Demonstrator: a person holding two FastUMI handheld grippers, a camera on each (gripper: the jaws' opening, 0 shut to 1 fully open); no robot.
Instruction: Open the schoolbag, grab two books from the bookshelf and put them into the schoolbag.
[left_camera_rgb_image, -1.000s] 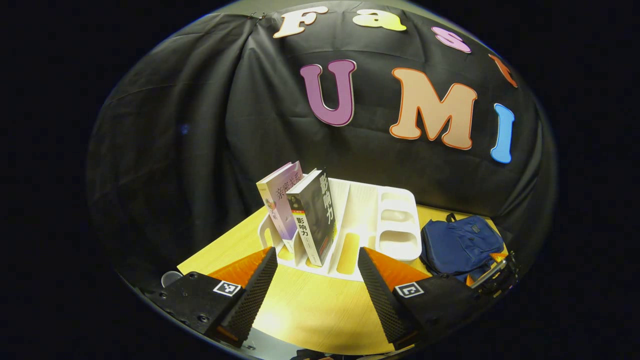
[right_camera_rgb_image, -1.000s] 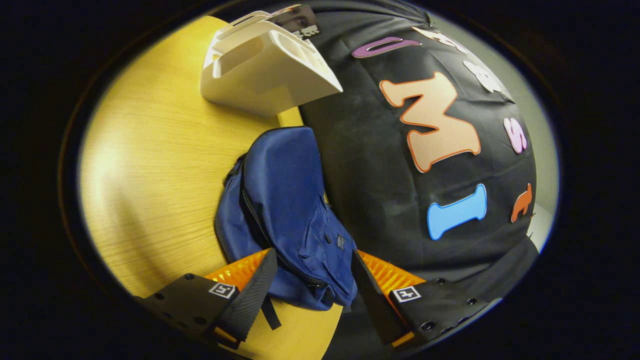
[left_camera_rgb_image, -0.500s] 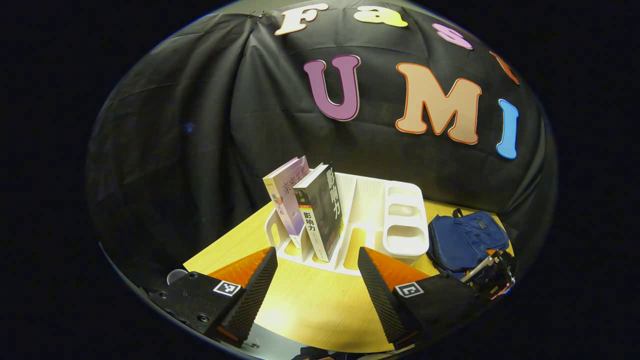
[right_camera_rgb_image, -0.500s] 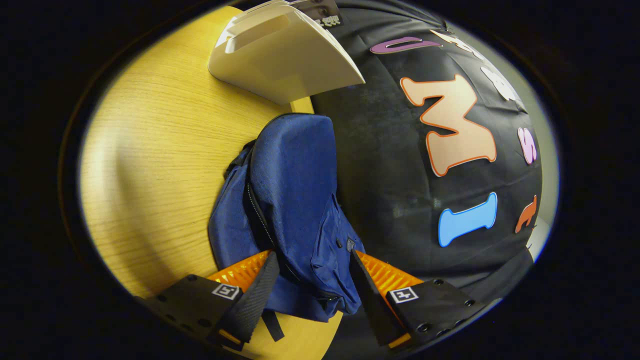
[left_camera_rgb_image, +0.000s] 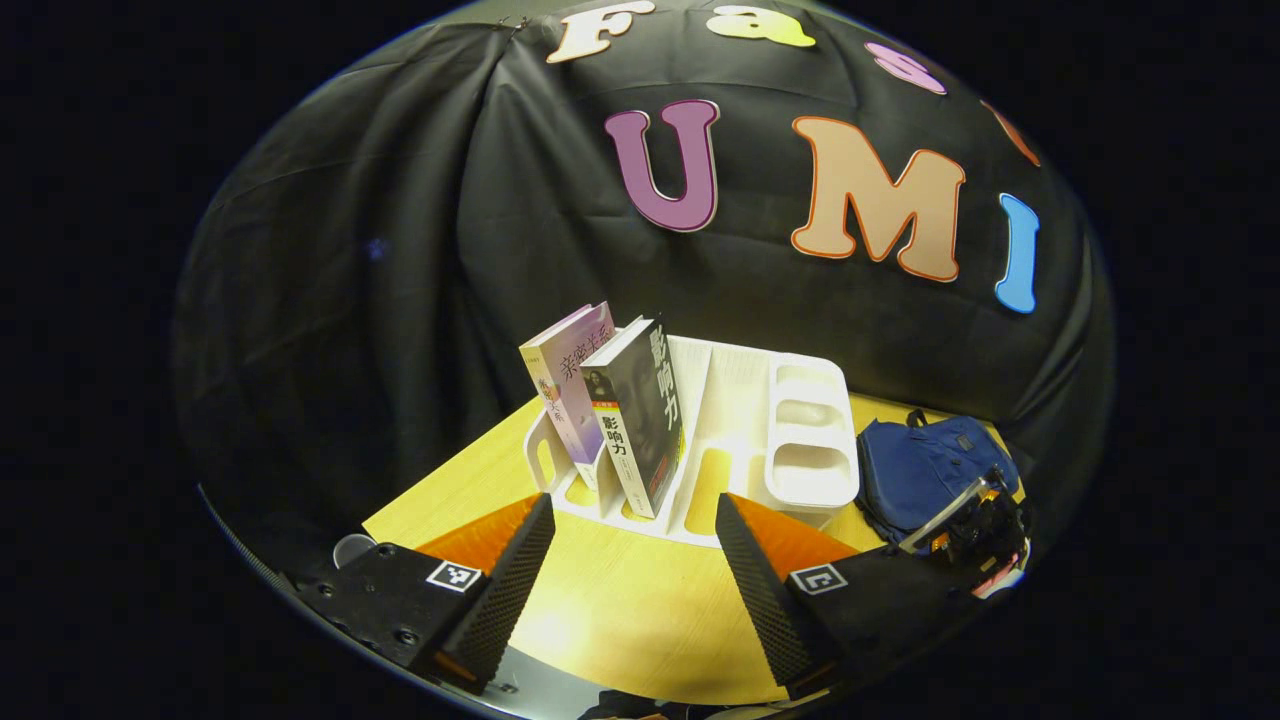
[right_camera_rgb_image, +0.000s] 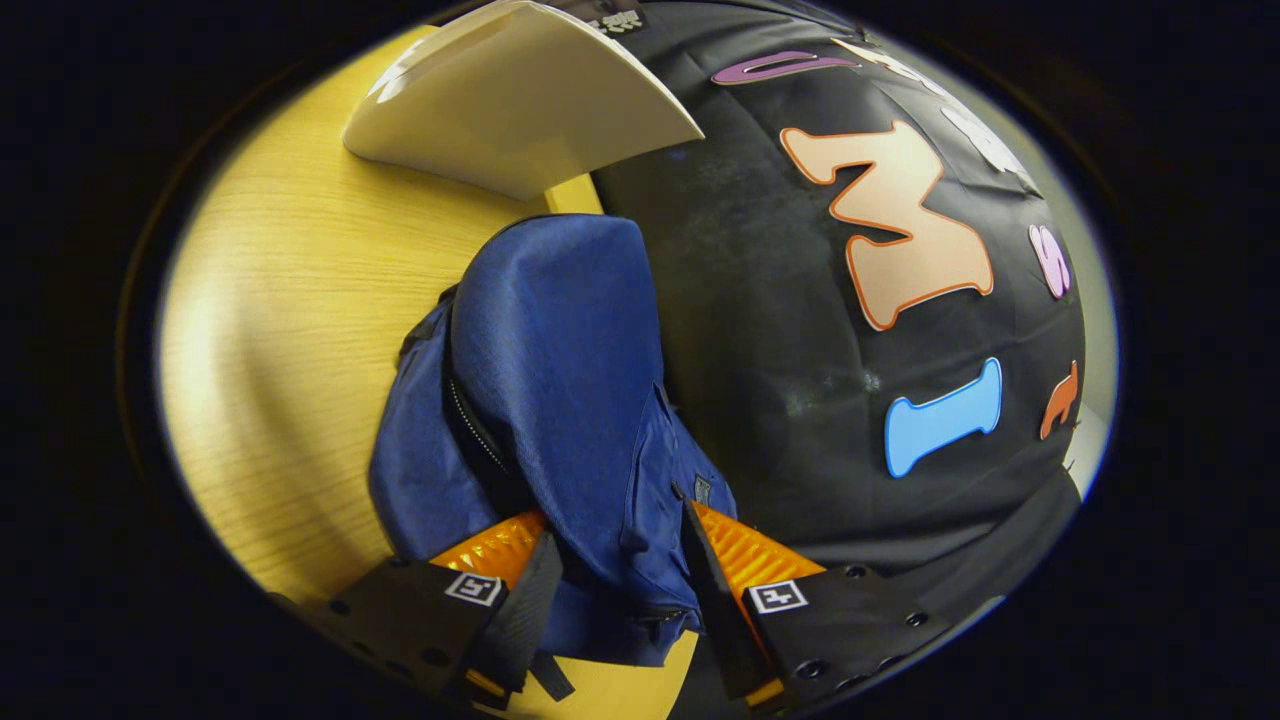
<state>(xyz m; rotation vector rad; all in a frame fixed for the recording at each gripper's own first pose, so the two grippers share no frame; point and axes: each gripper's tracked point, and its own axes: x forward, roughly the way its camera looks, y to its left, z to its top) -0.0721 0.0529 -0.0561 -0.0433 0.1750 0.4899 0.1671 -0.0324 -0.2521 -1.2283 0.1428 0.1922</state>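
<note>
In the left gripper view a purple book (left_camera_rgb_image: 562, 390) and a black book (left_camera_rgb_image: 640, 420) stand upright in the left slots of a white bookshelf (left_camera_rgb_image: 745, 420). My left gripper (left_camera_rgb_image: 632, 520) is open, a short way in front of the shelf, with nothing between its fingers. The blue schoolbag (left_camera_rgb_image: 925, 470) lies to the right of the shelf, with my right gripper (left_camera_rgb_image: 965, 520) at its near end. In the right gripper view the schoolbag (right_camera_rgb_image: 560, 370) is zipped, and my right gripper (right_camera_rgb_image: 620, 530) straddles its near end with fabric filling the gap between the fingers.
The yellow wooden table (left_camera_rgb_image: 620, 610) carries everything. In the right gripper view the bookshelf (right_camera_rgb_image: 520, 100) stands just beyond the bag, close to the black cloth wall at the table's back edge (right_camera_rgb_image: 575, 195).
My right gripper has moved forward over the schoolbag's end and its fingers have drawn closer together. My left gripper has barely shifted and stays open.
</note>
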